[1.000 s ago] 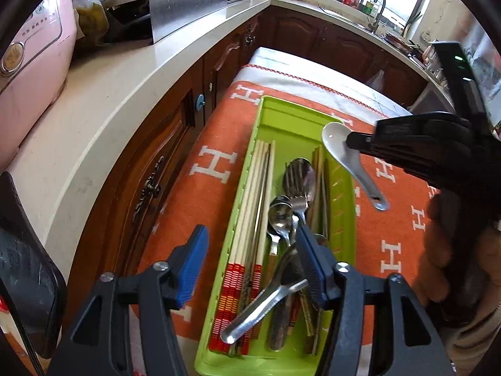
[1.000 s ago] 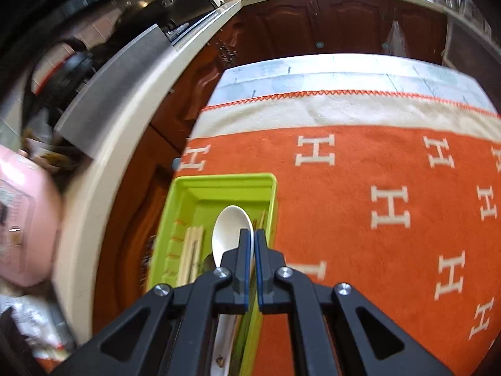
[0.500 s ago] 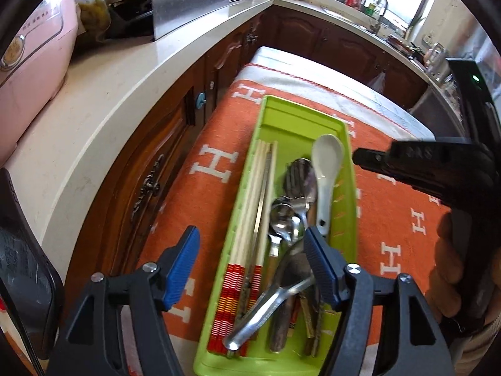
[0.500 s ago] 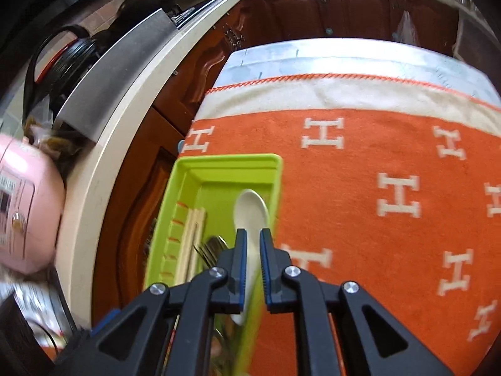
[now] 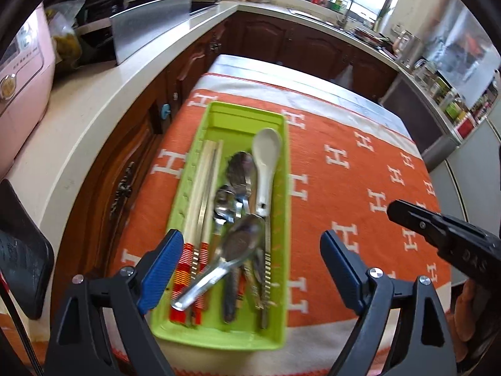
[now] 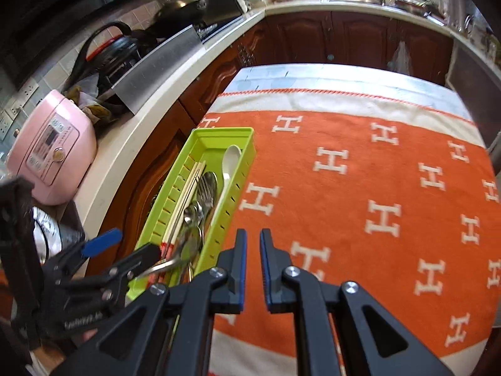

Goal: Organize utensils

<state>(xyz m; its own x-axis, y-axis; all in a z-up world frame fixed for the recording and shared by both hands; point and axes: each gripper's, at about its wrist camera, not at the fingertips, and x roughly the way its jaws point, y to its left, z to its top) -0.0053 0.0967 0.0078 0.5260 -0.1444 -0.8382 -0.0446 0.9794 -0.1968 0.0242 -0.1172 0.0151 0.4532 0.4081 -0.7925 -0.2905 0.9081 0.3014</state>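
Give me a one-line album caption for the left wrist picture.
Open tongs hover over a green tray holding a white spoon, chopsticks and metal spoons.

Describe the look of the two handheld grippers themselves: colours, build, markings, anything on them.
Both are matte black plastic with angular, triangular cut-out linkages and silver screw heads at the pivots. The left gripper has flat jaws faced with bright blue ribbed pads. The right gripper has the same blue pads, seen edge-on. Pale embossed lettering runs along each body, too blurred to read. No cables or sleeves are visible.
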